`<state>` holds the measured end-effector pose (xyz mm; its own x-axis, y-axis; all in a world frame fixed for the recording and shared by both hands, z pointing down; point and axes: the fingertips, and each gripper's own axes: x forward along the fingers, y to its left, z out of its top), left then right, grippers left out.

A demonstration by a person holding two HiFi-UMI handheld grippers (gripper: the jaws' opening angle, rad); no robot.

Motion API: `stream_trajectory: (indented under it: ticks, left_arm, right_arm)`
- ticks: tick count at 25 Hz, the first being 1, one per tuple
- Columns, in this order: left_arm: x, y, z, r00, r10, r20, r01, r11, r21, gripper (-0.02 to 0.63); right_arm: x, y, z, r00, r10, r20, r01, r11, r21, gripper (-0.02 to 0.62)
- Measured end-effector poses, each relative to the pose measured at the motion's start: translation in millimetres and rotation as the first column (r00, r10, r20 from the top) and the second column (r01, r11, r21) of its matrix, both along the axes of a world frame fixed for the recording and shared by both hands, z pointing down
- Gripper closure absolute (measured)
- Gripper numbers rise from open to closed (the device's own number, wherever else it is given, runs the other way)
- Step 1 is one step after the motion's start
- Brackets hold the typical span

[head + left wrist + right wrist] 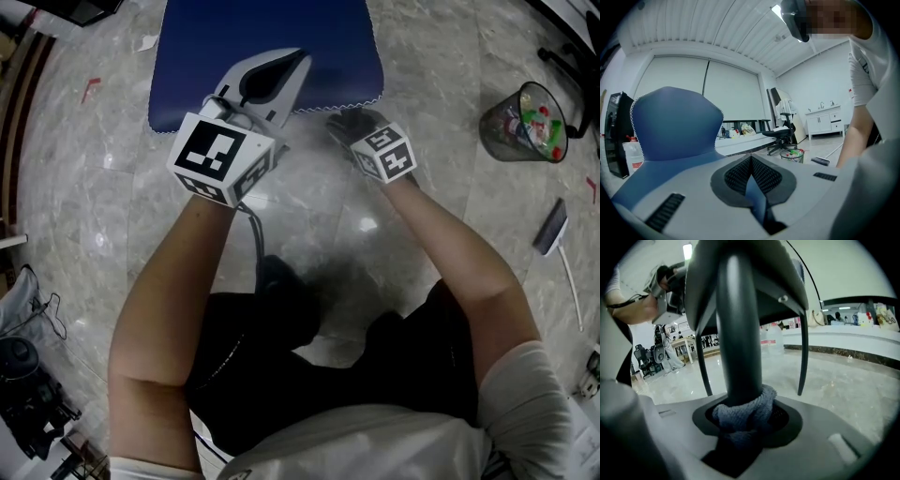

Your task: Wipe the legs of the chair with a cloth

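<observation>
- The right gripper [746, 423], jaws clamped on a grey cloth [745, 413], presses the bundle against a dark chair leg [738, 333] beneath the seat.
- The leg's long axis runs straight away from the jaws, rising upright in that view to the seat's underside. The cloth curls partway round the side of the leg that faces the jaws.
- The left gripper [751, 161], ribbed pads meeting at the tips with nothing seen gripped, lies over the seat. The blue chair back [670, 122] stands upright to the left in its view.
- Only the right gripper view shows the cloth, the leg and two thinner legs [802, 357] standing on the marble floor [843, 380] beyond.
- The head view, from above, hides all three under the blue seat [272, 28]. It shows both forearms reaching to the seat's near edge, and a mesh waste bin [525, 122] well apart at right.
</observation>
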<state>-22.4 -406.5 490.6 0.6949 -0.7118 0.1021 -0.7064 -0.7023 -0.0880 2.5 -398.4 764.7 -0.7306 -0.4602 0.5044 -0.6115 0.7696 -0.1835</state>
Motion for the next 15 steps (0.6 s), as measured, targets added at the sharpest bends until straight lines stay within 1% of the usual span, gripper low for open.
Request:
stream_trajectory:
  ticks: [5, 8, 10, 15]
  left_arm:
    - [-2, -2, 1, 1.0, -0.007, 0.001, 0.007, 1.0, -0.009, 0.6]
    - [-2, -2, 0, 1.0, -0.004, -0.009, 0.004, 1.0, -0.008, 0.6]
    - [-2, -1, -1, 1.0, -0.002, -0.012, 0.002, 1.0, -0.005, 0.6]
    - [-1, 0, -1, 1.0, -0.003, -0.011, 0.003, 1.0, -0.006, 0.6]
  right_arm:
    - [4, -8, -73, 0.991, 0.026, 0.132, -0.042, 0.993, 0.114, 0.428]
    - [7, -12, -108, 0.984, 0.032, 0.175, -0.062, 0.983, 0.172, 0.428]
    - [8, -13, -119, 0.982, 0.029, 0.189, -0.065, 0.98, 0.19, 0.43]
    - [11, -12, -120, 0.981, 0.034, 0.193, -0.073, 0.978, 0.196, 0.442]
